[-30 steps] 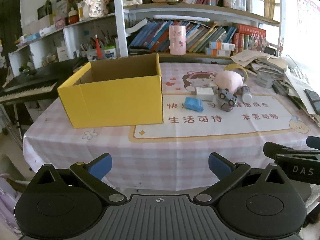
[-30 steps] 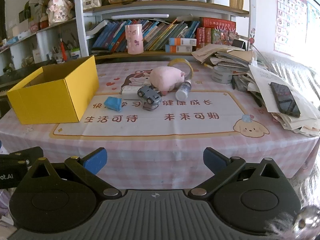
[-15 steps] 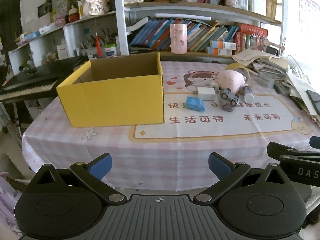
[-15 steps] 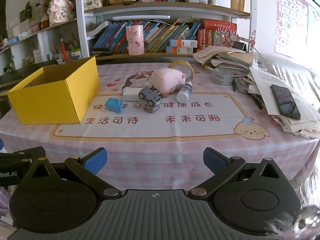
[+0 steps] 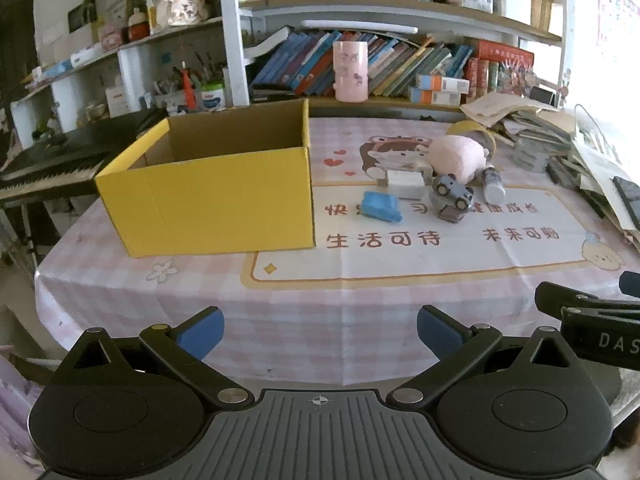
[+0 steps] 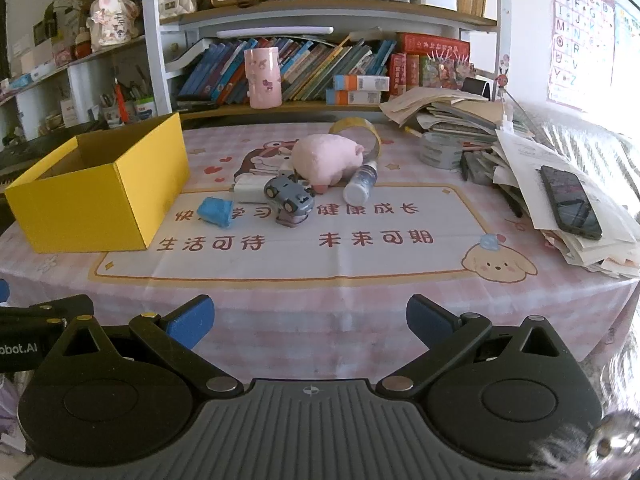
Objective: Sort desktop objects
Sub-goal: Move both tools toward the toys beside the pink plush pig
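Edged slightly closer to the desk (image 6: 320, 280) since before, both wide and empty: left tool (image 5: 320, 328), right tool (image 6: 310, 320). Beyond, toys unsorted beside open box (image 5: 208, 196): blue block (image 6: 216, 210), car (image 6: 290, 196), pig (image 6: 326, 158).

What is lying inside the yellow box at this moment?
The yellow box shows only bare brown inner walls from the left wrist view; no object shows above its rim. Its floor is hidden by the front wall in both views, so I cannot tell whether anything lies there.
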{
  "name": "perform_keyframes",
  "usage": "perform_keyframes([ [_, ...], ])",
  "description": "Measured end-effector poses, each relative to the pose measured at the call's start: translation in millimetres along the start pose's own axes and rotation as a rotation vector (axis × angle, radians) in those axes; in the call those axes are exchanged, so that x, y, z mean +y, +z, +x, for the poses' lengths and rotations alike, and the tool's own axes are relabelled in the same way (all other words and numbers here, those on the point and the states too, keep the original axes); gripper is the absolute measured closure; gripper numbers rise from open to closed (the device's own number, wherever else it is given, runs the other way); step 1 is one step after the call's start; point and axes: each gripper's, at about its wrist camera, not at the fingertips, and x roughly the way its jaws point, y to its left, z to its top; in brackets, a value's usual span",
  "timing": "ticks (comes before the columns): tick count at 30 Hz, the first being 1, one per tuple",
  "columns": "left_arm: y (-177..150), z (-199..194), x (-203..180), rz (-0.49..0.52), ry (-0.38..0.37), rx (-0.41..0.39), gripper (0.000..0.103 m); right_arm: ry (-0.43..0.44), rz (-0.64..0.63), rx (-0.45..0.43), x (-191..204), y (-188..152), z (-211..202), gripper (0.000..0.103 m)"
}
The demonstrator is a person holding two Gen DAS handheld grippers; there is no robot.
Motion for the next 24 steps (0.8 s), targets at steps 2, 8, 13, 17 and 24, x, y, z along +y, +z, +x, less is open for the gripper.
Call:
perform_keyframes([
  [2, 0.8, 2.1, -2.7, 0.008, -0.005, 0.001, 0.000, -0.001, 0.010, 0.005, -3.6, 1.6, 4.0, 0.000],
  [8, 6.7, 12.7, -11.2, 0.016, -0.049, 0.014, 0.000, -0.002, 0.017, 0.012, -11.8, 5.8, 13.8, 0.000],
  [13, 12.5, 22.7, -23.1, 0.036, -0.075, 0.018, 0.000, -0.018, 0.031, 0.025, -22.2, 10.5, 23.0, 0.000],
  [17, 17.5, 32.2, -32.5, 0.043, -0.088, 0.026, 0.000, -0.026, 0.035, 0.035, -30.8, 14.0, 31.0, 0.000],
  [24, 28.3, 51.4, -48.8, 0.035, -0.098, 0.045, 0.000, -0.025, 0.024, 0.057, -46.9, 26.4, 50.1, 0.000],
])
